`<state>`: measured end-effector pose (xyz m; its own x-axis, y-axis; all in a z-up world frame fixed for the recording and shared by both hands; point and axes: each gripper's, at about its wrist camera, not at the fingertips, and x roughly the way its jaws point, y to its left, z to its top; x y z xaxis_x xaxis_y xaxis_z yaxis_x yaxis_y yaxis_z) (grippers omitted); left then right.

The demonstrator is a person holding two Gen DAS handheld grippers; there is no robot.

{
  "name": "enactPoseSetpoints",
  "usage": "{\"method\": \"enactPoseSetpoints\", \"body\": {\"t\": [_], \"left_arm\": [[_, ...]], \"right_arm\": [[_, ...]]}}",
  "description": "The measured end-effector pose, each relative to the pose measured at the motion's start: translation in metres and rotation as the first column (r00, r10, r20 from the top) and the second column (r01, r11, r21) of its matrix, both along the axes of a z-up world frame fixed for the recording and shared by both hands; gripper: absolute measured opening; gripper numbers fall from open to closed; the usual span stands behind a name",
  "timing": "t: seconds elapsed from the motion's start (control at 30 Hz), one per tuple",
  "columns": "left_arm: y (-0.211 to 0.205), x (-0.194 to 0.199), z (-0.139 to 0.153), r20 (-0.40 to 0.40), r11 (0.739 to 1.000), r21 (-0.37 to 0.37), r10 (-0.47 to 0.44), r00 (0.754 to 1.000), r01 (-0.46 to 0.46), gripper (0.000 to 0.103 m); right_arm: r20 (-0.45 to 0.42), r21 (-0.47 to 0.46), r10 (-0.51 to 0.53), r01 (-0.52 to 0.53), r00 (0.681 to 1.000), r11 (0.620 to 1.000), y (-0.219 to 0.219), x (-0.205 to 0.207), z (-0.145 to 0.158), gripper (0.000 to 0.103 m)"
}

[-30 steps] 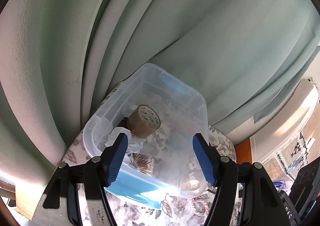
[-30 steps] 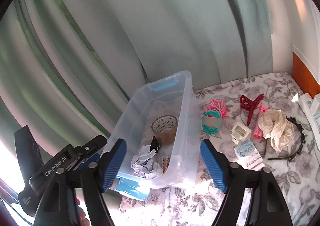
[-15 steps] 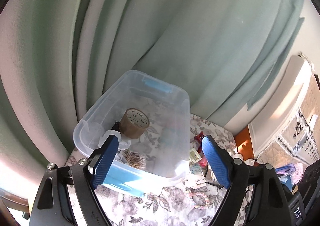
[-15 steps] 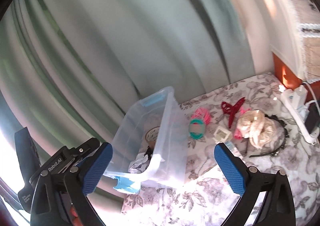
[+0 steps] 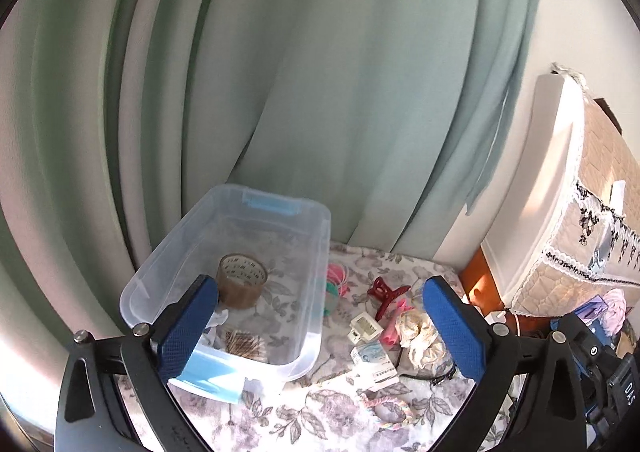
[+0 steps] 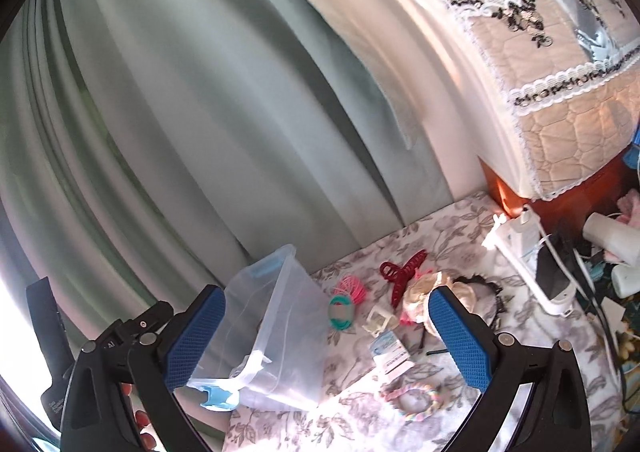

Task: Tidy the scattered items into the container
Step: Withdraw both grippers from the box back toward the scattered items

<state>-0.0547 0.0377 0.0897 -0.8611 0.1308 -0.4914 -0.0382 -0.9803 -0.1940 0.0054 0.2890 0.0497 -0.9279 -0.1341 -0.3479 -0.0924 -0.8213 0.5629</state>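
Note:
A clear plastic bin [image 5: 320, 252] [image 6: 280, 292] with blue latches stands on the floral cloth at the left. It holds a brown tape roll [image 5: 241, 279], crumpled white paper and a small packet. Scattered to its right lie pink and green hair ties [image 6: 346, 298], a red claw clip [image 5: 384, 292] [image 6: 400, 272], a cream scrunchie [image 5: 420, 336], a white card packet [image 5: 374, 362] [image 6: 390, 352], and a pastel braided band [image 6: 412, 398]. My left gripper [image 5: 320, 332] is open and empty, above the bin's near right side. My right gripper [image 6: 324, 340] is open and empty, above the items.
Pale green curtains hang behind the table. A white power strip [image 6: 524, 252] with cables and a phone lies at the right. A quilted cover [image 6: 560, 72] drapes furniture at the right. The left gripper's body [image 6: 100, 352] shows at the lower left of the right wrist view.
Both grippers have pulled back and swung right, away from the bin. The bin looks smaller and the scattered items have come into view. Both stay open.

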Motion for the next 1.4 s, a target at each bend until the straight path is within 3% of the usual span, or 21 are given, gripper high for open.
{"method": "enactPoseSetpoints", "body": {"t": [0.23, 0.5, 0.67, 0.8, 1.13, 1.4], "left_arm": [[0.033, -0.003, -0.004, -0.008, 0.996, -0.001, -0.092, 0.996, 0.092, 0.102], [0.065, -0.011, -0.025, 0.046, 0.984, -0.034, -0.172, 0.984, 0.174, 0.102], [0.085, -0.017, -0.047, 0.084, 0.969, -0.057, -0.235, 0.968, 0.241, 0.102], [0.095, -0.023, -0.069, 0.131, 0.955, -0.042, -0.286, 0.949, 0.294, 0.102], [0.107, -0.038, -0.127, 0.271, 0.944, -0.104, -0.275, 0.922, 0.312, 0.102], [0.105, -0.047, -0.173, 0.385, 0.938, -0.106, -0.269, 0.883, 0.331, 0.102]], "right_arm": [[0.069, 0.045, 0.017, -0.021, 0.997, 0.999, 0.020, 0.004, -0.016, 0.103], [0.129, 0.036, -0.009, 0.005, 0.992, 0.999, 0.037, 0.004, -0.051, 0.103], [0.121, 0.015, -0.033, 0.031, 0.992, 0.999, 0.044, 0.005, -0.070, 0.103], [0.172, 0.021, -0.065, 0.063, 0.983, 0.998, 0.051, 0.000, -0.085, 0.103], [0.328, 0.034, -0.045, 0.036, 0.943, 0.999, 0.059, -0.021, -0.126, 0.103], [0.433, 0.023, -0.026, 0.018, 0.901, 1.000, 0.057, -0.041, -0.154, 0.103]]}}
